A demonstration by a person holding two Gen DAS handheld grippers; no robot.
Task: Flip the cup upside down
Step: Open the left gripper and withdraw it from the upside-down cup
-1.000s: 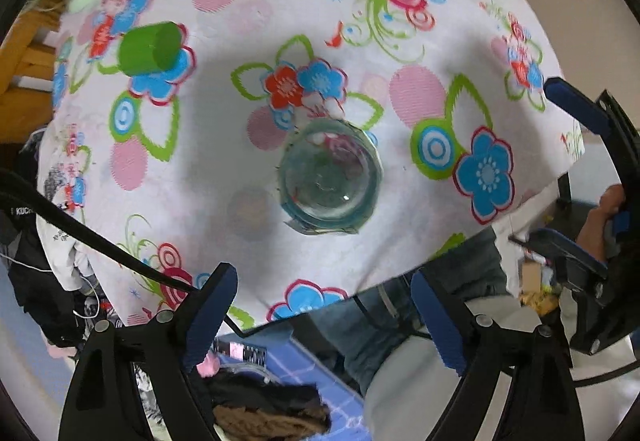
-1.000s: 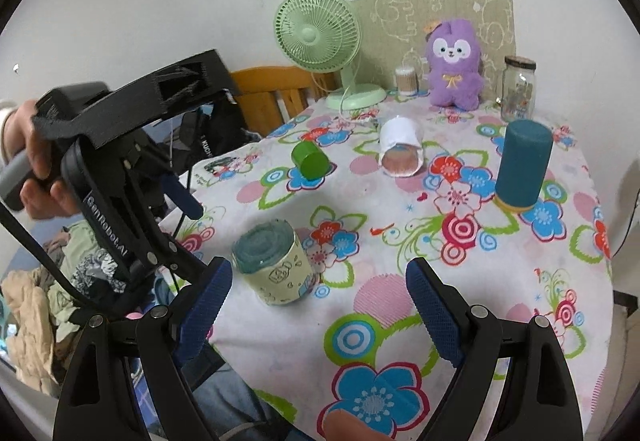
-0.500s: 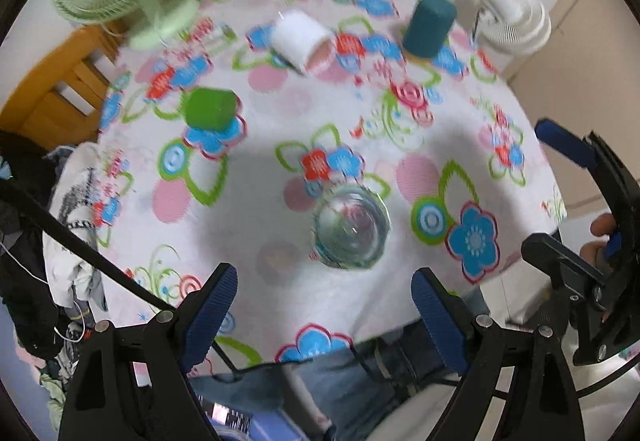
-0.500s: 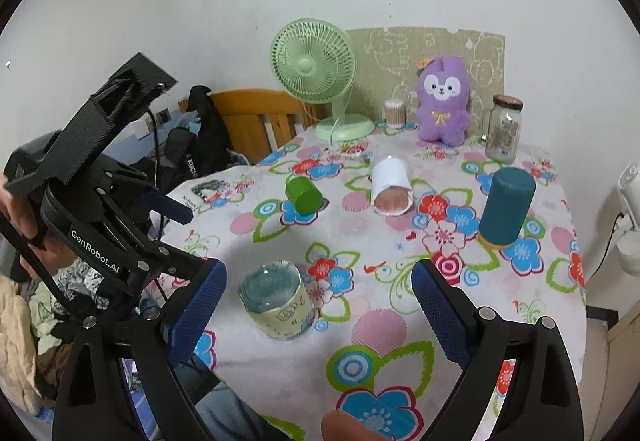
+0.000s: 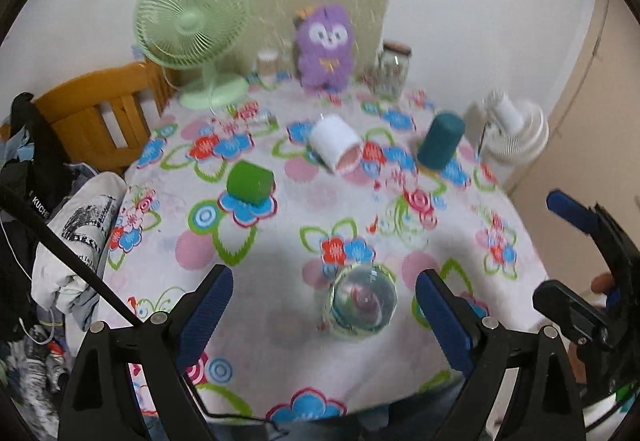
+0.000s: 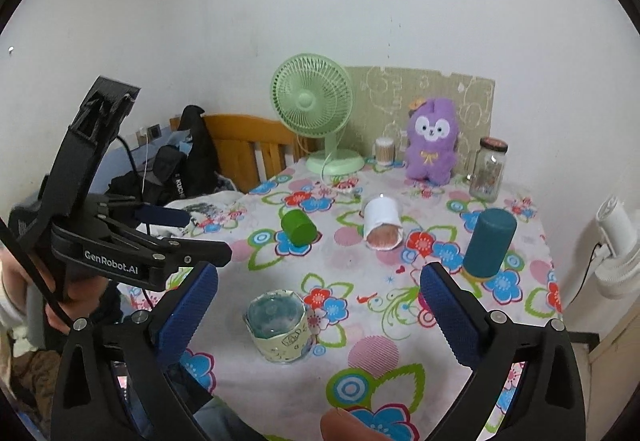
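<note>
A clear glass cup with a pale printed band point(image 5: 363, 301) point(image 6: 280, 329) stands upside down, base up, near the front edge of the flowered table point(image 5: 280, 249) point(image 6: 400, 321). My left gripper point(image 5: 324, 315) is open and empty, held back from the cup with the cup between its blue pads in view. My right gripper point(image 6: 318, 311) is open and empty, also back from the cup. The left gripper's body point(image 6: 120, 241) shows at the left of the right wrist view.
A green cup point(image 5: 250, 182) point(image 6: 298, 228) and a white cup point(image 5: 336, 148) point(image 6: 383, 223) lie on their sides. A teal cup point(image 5: 440, 141) point(image 6: 489, 243) stands upside down. A green fan point(image 6: 312, 121), purple plush point(image 6: 432, 141) and jar point(image 6: 488, 169) line the back. A wooden chair point(image 5: 100, 113) is at left.
The left gripper has pulled back and tilted up from looking straight down on the cup. The right gripper has drawn back a little. The cup has not moved.
</note>
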